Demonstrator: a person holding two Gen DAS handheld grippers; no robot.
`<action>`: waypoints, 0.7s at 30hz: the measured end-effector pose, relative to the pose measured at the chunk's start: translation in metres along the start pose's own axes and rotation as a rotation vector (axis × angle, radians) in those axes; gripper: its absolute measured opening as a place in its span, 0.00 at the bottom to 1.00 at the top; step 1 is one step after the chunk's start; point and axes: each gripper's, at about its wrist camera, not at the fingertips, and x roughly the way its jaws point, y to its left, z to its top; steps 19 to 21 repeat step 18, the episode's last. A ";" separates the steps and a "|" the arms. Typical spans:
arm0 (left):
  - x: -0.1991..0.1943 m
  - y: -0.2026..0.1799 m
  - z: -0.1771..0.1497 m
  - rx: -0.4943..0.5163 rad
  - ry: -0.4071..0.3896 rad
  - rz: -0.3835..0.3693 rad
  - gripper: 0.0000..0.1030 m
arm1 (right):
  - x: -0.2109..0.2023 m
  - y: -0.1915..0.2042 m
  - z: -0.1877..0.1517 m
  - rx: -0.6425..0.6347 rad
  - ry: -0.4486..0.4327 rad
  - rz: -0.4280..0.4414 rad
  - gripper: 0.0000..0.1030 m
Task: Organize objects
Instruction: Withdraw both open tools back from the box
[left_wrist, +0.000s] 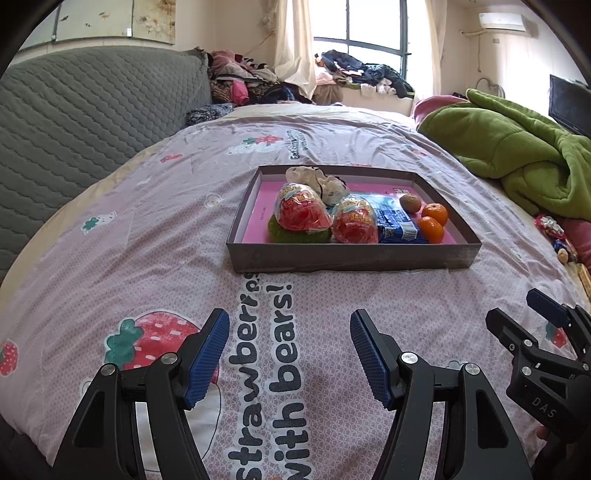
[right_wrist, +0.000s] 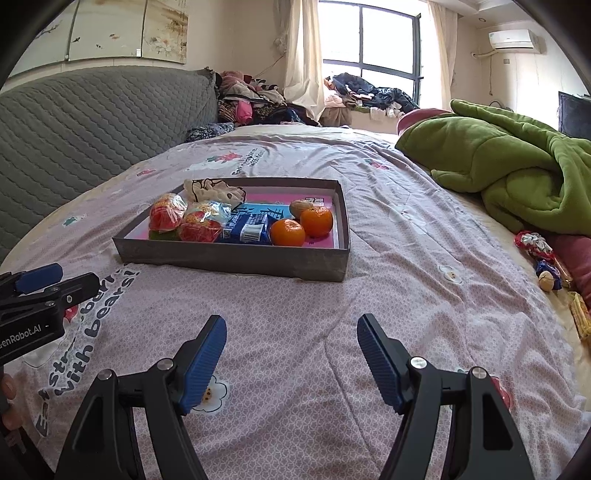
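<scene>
A shallow grey box (left_wrist: 351, 256) with a pink floor sits on the bed, also in the right wrist view (right_wrist: 236, 260). It holds two red wrapped snacks (left_wrist: 301, 210), a blue packet (left_wrist: 397, 223), two oranges (right_wrist: 287, 232), a walnut (left_wrist: 410, 202), a white cloth (left_wrist: 325, 182) and a green pad (left_wrist: 295, 234). My left gripper (left_wrist: 290, 328) is open and empty above the bedspread in front of the box. My right gripper (right_wrist: 291, 332) is open and empty to its right.
A green blanket (right_wrist: 517, 177) lies heaped at the right. Loose snacks and a walnut (right_wrist: 546, 278) lie near the right bed edge. A grey quilted headboard (left_wrist: 81, 110) stands at the left. Clothes (left_wrist: 251, 81) are piled by the window.
</scene>
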 end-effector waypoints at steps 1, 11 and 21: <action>0.000 0.000 0.000 0.001 0.001 0.002 0.67 | 0.001 0.000 0.000 -0.001 0.001 -0.001 0.71; 0.000 0.000 -0.002 0.005 -0.003 0.006 0.68 | 0.003 0.002 -0.002 -0.014 0.012 -0.005 0.71; 0.001 -0.001 -0.002 0.012 0.002 0.008 0.67 | 0.006 0.001 -0.003 -0.012 0.022 -0.009 0.71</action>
